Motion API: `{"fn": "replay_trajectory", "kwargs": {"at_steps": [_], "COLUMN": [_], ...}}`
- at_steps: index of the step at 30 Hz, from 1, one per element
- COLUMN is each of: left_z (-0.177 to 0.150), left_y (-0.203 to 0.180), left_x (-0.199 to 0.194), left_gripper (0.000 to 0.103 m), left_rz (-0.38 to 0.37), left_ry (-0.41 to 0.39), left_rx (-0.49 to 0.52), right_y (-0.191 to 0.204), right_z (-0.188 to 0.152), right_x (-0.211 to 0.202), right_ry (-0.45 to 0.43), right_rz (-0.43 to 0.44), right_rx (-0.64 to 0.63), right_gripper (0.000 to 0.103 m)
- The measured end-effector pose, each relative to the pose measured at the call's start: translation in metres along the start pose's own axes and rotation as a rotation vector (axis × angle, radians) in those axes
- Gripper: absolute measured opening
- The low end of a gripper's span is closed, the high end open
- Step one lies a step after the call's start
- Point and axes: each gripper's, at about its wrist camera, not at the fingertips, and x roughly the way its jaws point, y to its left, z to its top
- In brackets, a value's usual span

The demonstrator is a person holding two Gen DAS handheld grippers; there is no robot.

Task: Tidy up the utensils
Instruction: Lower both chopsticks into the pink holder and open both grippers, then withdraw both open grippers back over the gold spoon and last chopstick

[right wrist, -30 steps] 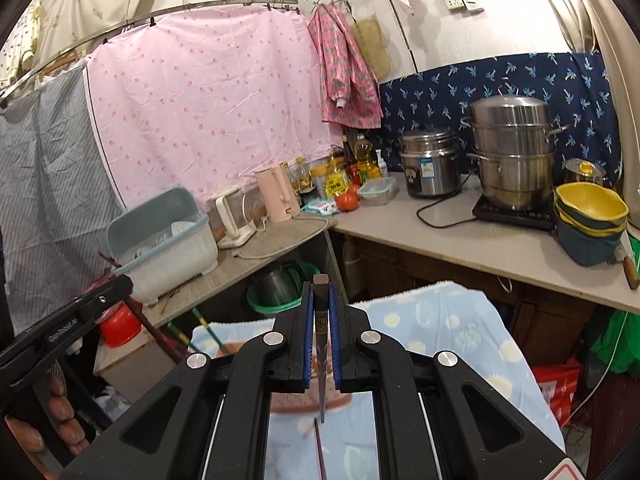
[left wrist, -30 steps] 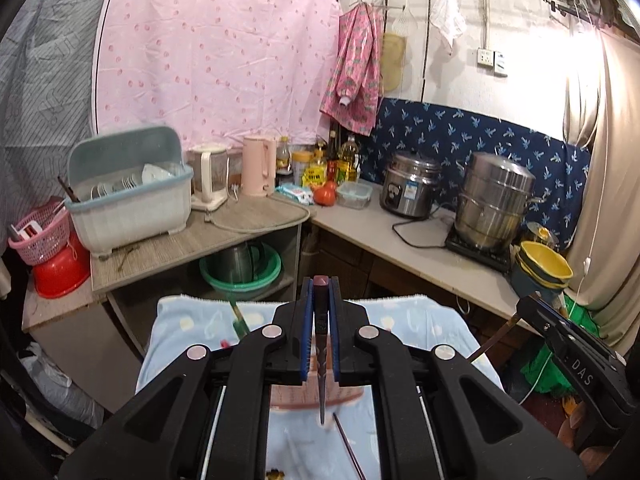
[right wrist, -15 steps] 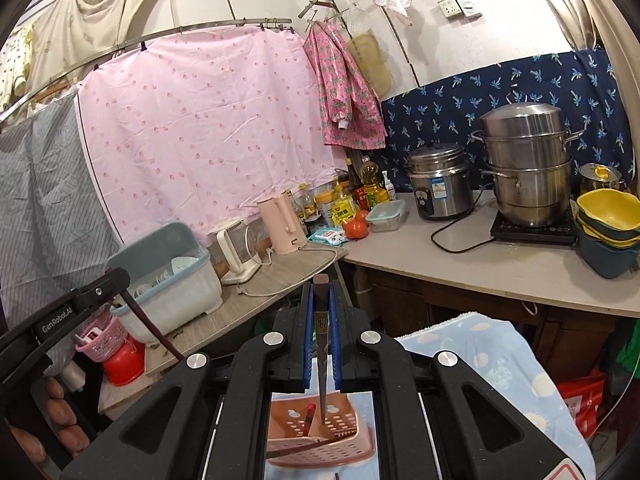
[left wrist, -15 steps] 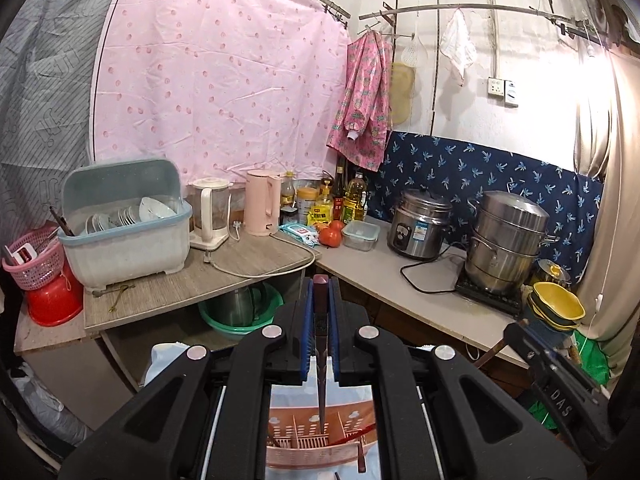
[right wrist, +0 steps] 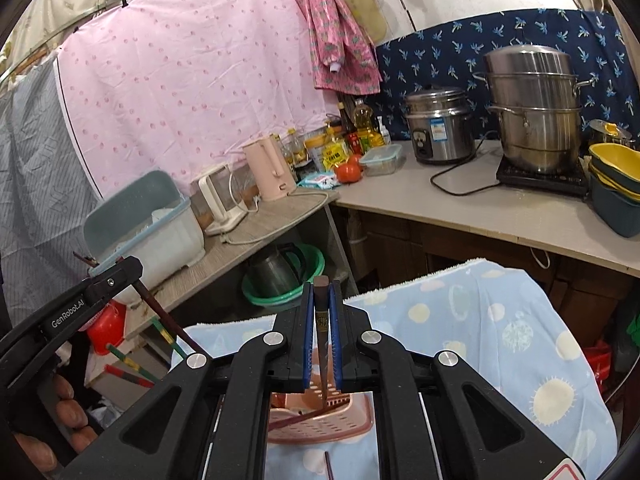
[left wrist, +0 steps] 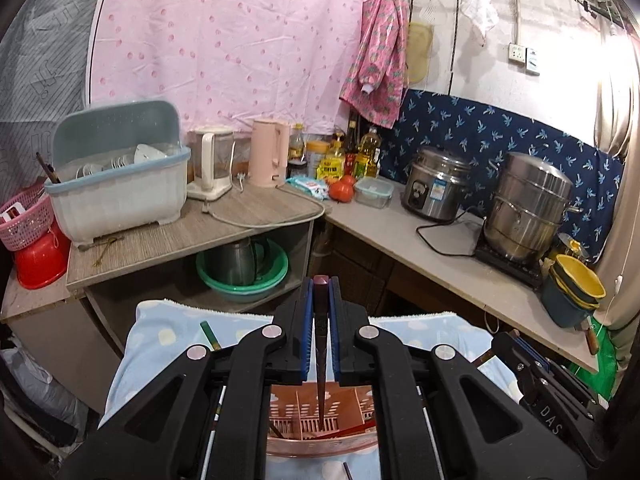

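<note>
Two claws hang over a pink basket (left wrist: 320, 446) on the blue cloth (left wrist: 160, 344). Left claw (left wrist: 321, 320) is clamped on a dark chopstick (left wrist: 321, 380) pointing into the basket; right claw (right wrist: 321, 320), jaws just easing apart, still pinches another chopstick (right wrist: 322, 360).

A pink dotted sheet (left wrist: 224, 40) is hanging across the far wall, with a pink patterned garment (left wrist: 376, 68) dangling to its right. On the wooden counter (left wrist: 240, 220) at the left, a dish rack (left wrist: 116, 184) is sitting beside a blender jug (left wrist: 210, 162) and a pink kettle (left wrist: 268, 152). Farther right, a tomato (left wrist: 340, 191) is lying near a steel rice cooker (left wrist: 438, 182), and a tall steamer pot (left wrist: 528, 204) is standing by stacked yellow bowls (left wrist: 576, 288). A green basin (left wrist: 244, 276) is resting under the counter.
</note>
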Motion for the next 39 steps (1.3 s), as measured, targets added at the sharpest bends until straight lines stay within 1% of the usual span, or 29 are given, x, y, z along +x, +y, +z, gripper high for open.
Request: {"fn": "replay_trajectory", "kwargs": {"at_steps": [1, 2, 3, 4, 5, 6, 14, 19, 22, 31, 39], "left_z": [-0.001, -0.003, -0.005, -0.005, -0.006, -0.007, -0.012, -0.021, -0.029, -0.070, -0.124], "left_y": [0.000, 0.000, 0.001, 0.002, 0.004, 0.006, 0.017, 0.025, 0.028, 0.031, 0.028], "left_x": [0.000, 0.001, 0.000, 0.000, -0.001, -0.003, -0.021, -0.037, -0.044, -0.061, -0.064], "left_gripper": [0.008, 0.008, 0.014, 0.026, 0.030, 0.031, 0.031, 0.031, 0.031, 0.031, 0.031], "left_rz": [0.006, 0.019, 0.032, 0.039, 0.042, 0.041, 0.050, 0.057, 0.062, 0.062, 0.055], "left_ry": [0.005, 0.007, 0.009, 0.012, 0.011, 0.008, 0.010, 0.016, 0.025, 0.086, 0.188], "left_rx": [0.003, 0.006, 0.004, 0.000, -0.009, -0.017, -0.040, -0.053, -0.055, -0.048, -0.040], "right_y": [-0.001, -0.002, -0.003, -0.003, -0.004, -0.004, -0.006, -0.003, -0.001, 0.000, -0.007], "right_z": [-0.001, -0.002, -0.003, -0.003, -0.003, -0.003, -0.007, -0.019, -0.034, -0.084, -0.131], "right_x": [0.000, -0.001, -0.002, -0.004, -0.006, -0.008, -0.028, -0.043, -0.052, -0.070, -0.080], "right_ry": [0.001, -0.001, -0.007, -0.013, -0.018, -0.019, -0.020, -0.004, 0.019, 0.104, 0.186], "right_rz": [-0.002, -0.006, -0.012, -0.014, -0.015, -0.014, -0.002, 0.010, 0.018, 0.023, 0.009], "right_rx": [0.003, 0.006, 0.012, 0.016, 0.020, 0.023, 0.020, 0.014, 0.008, -0.003, -0.022], "right_gripper": [0.014, 0.022, 0.029, 0.031, 0.033, 0.033, 0.033, 0.033, 0.033, 0.033, 0.033]}}
